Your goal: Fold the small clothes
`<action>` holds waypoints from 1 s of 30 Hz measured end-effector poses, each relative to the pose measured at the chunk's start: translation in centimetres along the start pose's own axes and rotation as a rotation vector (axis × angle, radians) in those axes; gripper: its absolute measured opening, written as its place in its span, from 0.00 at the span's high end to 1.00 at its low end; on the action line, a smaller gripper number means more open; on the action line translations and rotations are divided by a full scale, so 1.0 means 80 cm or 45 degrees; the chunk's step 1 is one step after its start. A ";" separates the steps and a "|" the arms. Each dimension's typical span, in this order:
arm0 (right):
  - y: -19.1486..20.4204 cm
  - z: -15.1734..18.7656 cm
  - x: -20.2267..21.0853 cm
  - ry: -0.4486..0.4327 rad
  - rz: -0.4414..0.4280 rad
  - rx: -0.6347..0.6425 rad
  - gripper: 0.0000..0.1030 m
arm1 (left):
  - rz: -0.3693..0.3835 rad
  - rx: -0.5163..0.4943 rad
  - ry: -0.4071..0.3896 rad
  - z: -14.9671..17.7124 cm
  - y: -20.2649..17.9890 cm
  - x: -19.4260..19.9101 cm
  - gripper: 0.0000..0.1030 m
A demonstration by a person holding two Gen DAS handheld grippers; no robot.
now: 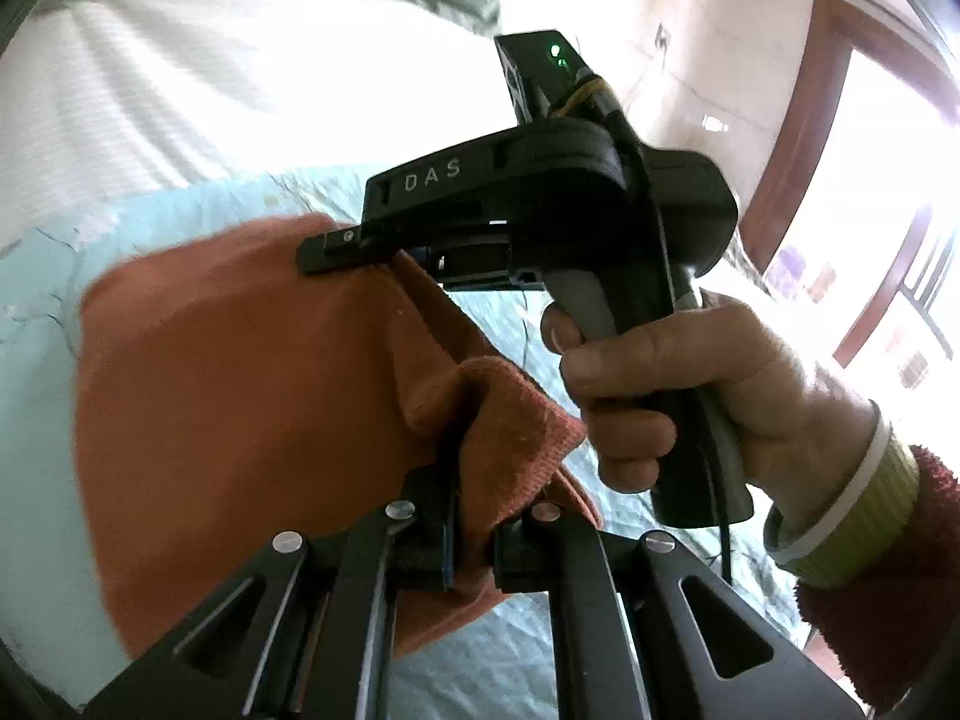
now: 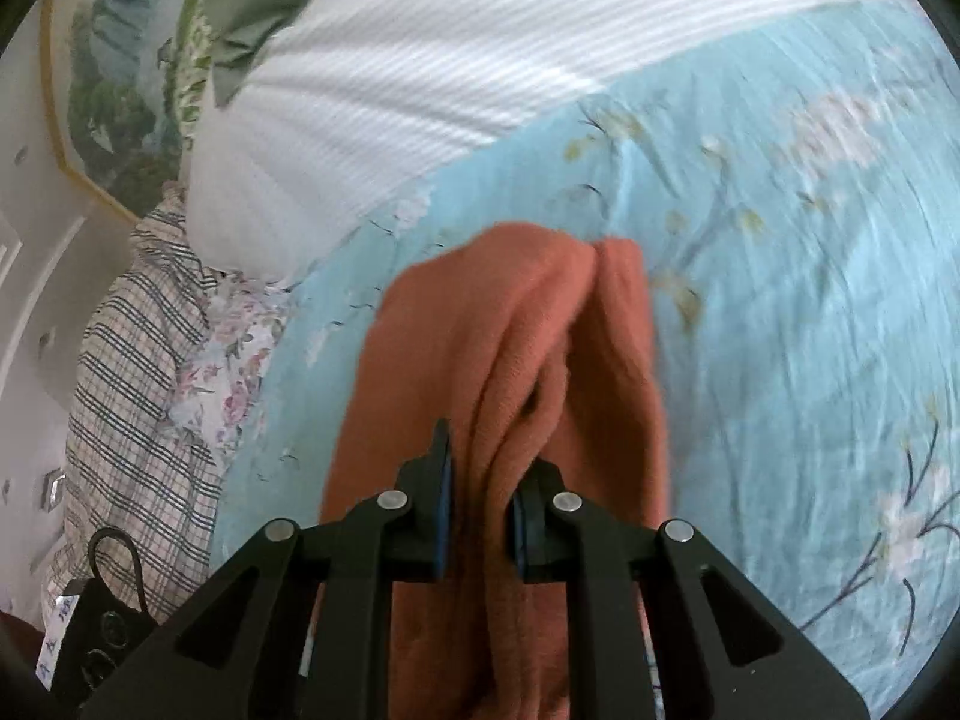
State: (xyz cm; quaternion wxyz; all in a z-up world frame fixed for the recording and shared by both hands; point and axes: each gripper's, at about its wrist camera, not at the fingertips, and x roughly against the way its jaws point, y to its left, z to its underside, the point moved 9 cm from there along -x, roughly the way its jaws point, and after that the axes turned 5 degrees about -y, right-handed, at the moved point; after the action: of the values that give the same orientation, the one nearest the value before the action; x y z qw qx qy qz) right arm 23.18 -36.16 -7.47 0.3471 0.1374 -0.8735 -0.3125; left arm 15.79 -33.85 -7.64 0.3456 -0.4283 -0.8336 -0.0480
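My left gripper (image 1: pixel 474 531) has its fingers closed on a bunched corner of the orange garment (image 1: pixel 240 396), the cloth pinched tight between the pads. My right gripper (image 2: pixel 480 516) has its fingers clamped on a thick fold of the same orange garment (image 2: pixel 516 360), which runs up from between them in long ridges.

The garment hangs between my two grips above the bed, spreading leftward in the left wrist view and stretching away from me in the right wrist view. Under it lies the light blue floral bedspread (image 2: pixel 780 240), and beyond that a white striped cover (image 2: pixel 420 78).

The left wrist view alone shows my right gripper (image 1: pixel 336 255) from the side, its tip against the garment's upper edge, with my right hand (image 1: pixel 678 390) wrapped round its handle and a red sleeve (image 1: pixel 888 570) with a yellow-green cuff. That tool blocks much of the bedspread there. Behind it are a pale wall and a brown wooden window frame (image 1: pixel 798 138).

Only the right wrist view shows a checked cloth (image 2: pixel 138 372), a flowered cloth (image 2: pixel 234 372) and a framed picture (image 2: pixel 108 90) at the left.
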 end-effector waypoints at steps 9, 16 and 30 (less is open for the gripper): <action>-0.021 0.008 -0.004 -0.004 0.042 0.018 0.83 | -0.009 -0.022 0.077 0.023 -0.001 -0.044 0.92; -0.019 0.002 -0.003 -0.019 0.062 -0.007 0.64 | 0.022 0.015 0.091 0.026 0.000 -0.034 0.79; -0.020 0.014 0.047 -0.130 0.206 0.026 0.16 | -0.129 0.162 -0.012 0.027 0.104 0.073 0.25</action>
State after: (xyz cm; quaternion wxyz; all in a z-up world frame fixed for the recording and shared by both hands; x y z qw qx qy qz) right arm 19.73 -38.58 -7.20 0.3246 0.0539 -0.9015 -0.2811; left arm 18.56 -23.83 -7.50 0.3653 -0.3629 -0.8572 -0.0104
